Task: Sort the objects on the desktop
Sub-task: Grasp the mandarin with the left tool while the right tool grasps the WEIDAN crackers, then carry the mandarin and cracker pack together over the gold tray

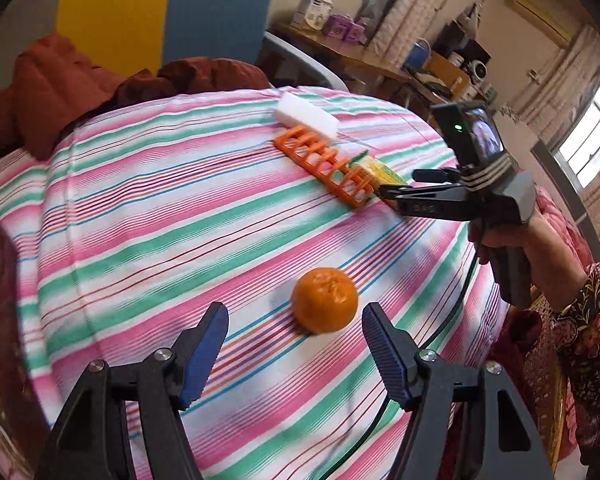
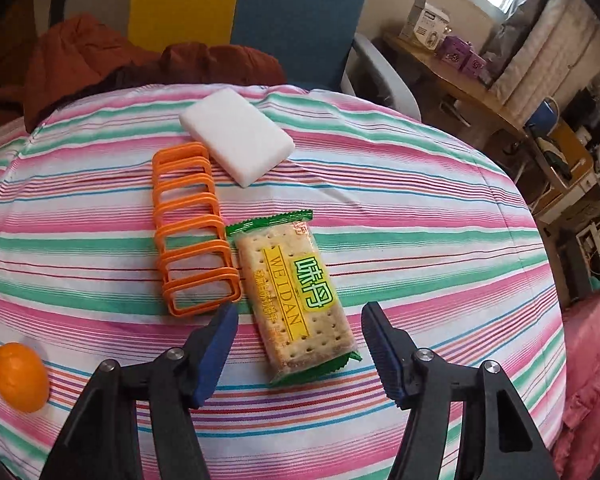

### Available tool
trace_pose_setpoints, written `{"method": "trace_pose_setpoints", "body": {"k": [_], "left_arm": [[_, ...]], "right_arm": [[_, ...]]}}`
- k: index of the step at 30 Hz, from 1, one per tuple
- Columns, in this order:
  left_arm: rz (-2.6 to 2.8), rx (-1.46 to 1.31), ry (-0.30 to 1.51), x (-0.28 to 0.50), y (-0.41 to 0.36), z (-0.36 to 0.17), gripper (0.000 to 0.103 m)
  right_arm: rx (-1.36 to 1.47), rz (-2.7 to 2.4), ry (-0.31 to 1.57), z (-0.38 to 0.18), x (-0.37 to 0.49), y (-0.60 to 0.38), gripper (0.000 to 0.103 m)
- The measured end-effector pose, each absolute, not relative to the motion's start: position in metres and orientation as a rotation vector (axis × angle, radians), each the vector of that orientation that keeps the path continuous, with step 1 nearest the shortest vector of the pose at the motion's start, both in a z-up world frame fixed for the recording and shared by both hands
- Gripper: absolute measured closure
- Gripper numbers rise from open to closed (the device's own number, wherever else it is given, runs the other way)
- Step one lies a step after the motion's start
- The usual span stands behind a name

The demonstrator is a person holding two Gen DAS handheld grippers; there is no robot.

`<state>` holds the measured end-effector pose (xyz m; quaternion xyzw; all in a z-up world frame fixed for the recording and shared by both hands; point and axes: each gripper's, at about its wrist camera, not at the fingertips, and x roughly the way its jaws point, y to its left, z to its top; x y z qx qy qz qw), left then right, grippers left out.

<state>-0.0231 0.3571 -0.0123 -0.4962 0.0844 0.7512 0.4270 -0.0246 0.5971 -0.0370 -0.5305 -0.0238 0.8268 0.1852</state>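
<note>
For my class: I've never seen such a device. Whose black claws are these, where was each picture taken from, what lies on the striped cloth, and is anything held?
A person holds a hand-squeezed claw in each hand, each carrying a forward-looking camera. One picture looks along the left claw, which is open above a tangerine; the right claw appears there from the side. The other looks along the right claw, open over a cracker packet. An orange rack and a white block also lie on the cloth. Nothing is held.
</note>
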Motion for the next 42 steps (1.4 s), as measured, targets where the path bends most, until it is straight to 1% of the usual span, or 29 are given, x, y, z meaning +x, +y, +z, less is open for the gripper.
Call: {"method": "trace_pose_setpoints", "body": {"k": [3,6,10,11,12,13,14,17,19,20,22,26,31,42], "left_arm": [[1.822,-1.245,0.245,-0.022,0.377,-0.020,0.033],[1.801,-1.243,0.307,-0.020,0.393,-0.030,0.033],[1.805,-1.236,0.362,-0.018,0.404,-0.043,0.033],[1.814,-1.232,0.369,-0.019,0.406,-0.046,0.033],[1.820,-1.232,0.369,-0.020,0.408,-0.049,0.033],[1.829,-1.231,0.366,-0.021,0.408,-0.051,0.033],[1.838,-1.226,0.358,-0.022,0.408,-0.053,0.033],[1.850,-1.221,0.312,-0.028,0.406,-0.060,0.034],[1.838,-1.228,0.265,-0.031,0.403,-0.066,0.038],[1.855,-1.198,0.255,-0.030,0.401,-0.066,0.040],[1.883,-1.185,0.265,-0.030,0.400,-0.067,0.052],[1.884,-1.145,0.216,-0.032,0.389,-0.069,0.052],[1.890,-1.147,0.165,-0.029,0.382,-0.068,0.052],[1.899,-1.139,0.060,-0.014,0.347,-0.069,0.052]], "right_arm": [[-1.561,2.281,-0.075,-0.049,-0.030,0.601,0.038],[-1.579,2.293,-0.006,-0.053,-0.031,0.611,0.038],[-1.590,2.281,0.149,-0.055,-0.030,0.624,0.039],[-1.601,2.279,0.206,-0.055,-0.029,0.627,0.041],[-1.613,2.287,0.248,-0.055,-0.027,0.627,0.048],[-1.625,2.294,0.269,-0.055,-0.025,0.625,0.051],[-1.639,2.295,0.258,-0.054,-0.025,0.622,0.053],[-1.666,2.280,0.248,-0.054,-0.020,0.613,0.053],[-1.673,2.269,0.266,-0.054,-0.015,0.609,0.053],[-1.676,2.267,0.261,-0.054,-0.013,0.607,0.053],[-1.675,2.260,0.260,-0.054,-0.011,0.603,0.053],[-1.671,2.250,0.261,-0.053,-0.006,0.596,0.053],[-1.659,2.240,0.313,-0.051,0.002,0.585,0.054],[-1.640,2.346,0.571,-0.041,0.027,0.531,0.054]]}}
